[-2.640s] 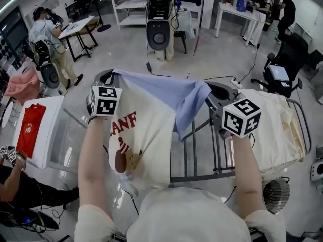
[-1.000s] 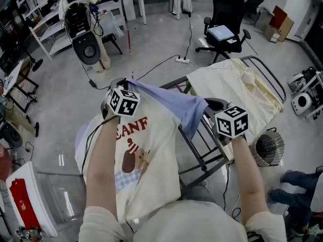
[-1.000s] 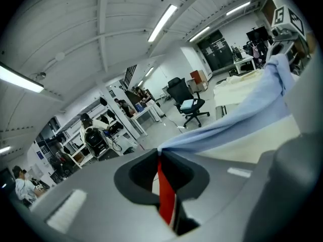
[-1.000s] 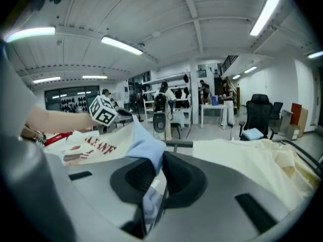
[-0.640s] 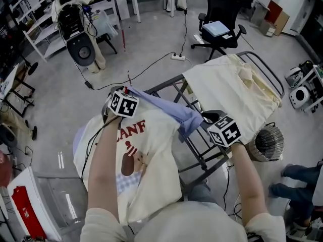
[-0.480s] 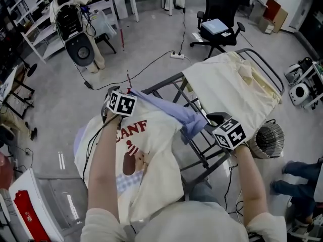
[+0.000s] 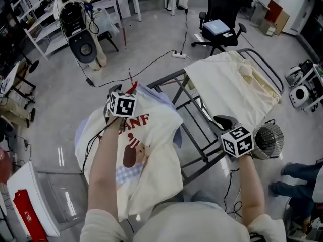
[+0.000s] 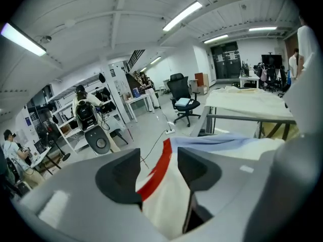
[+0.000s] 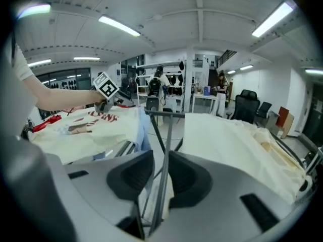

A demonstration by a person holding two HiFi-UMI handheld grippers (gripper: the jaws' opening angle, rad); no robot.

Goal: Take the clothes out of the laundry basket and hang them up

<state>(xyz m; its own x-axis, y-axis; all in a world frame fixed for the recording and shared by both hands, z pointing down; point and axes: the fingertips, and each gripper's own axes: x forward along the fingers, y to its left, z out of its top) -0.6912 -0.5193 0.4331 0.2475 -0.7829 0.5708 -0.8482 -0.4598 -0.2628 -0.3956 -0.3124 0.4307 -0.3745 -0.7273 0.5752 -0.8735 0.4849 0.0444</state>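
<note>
A cream T-shirt (image 7: 151,145) with red lettering and a pale blue lining lies draped over the left end of a grey drying rack (image 7: 194,145). My left gripper (image 7: 125,91) sits at the shirt's far edge. Its jaws are opening, and the red collar (image 8: 154,175) lies loose between them. My right gripper (image 7: 223,122) hangs over the rack's near side, clear of the shirt. Its jaws are closing with nothing between them; a rack bar (image 9: 164,150) shows beyond. A second cream garment (image 7: 229,84) covers the rack's right end.
A black office chair (image 7: 219,26) and a power strip with cable (image 7: 177,55) stand on the floor beyond the rack. A round wire-mesh object (image 7: 266,137) sits at the rack's right. A clear bin (image 7: 45,190) with a red garment (image 7: 22,210) is at the lower left.
My right gripper has let go of the blue part of the shirt and pulled back to the right. The shirt has settled flat on the rack. My left jaws have opened round the collar.
</note>
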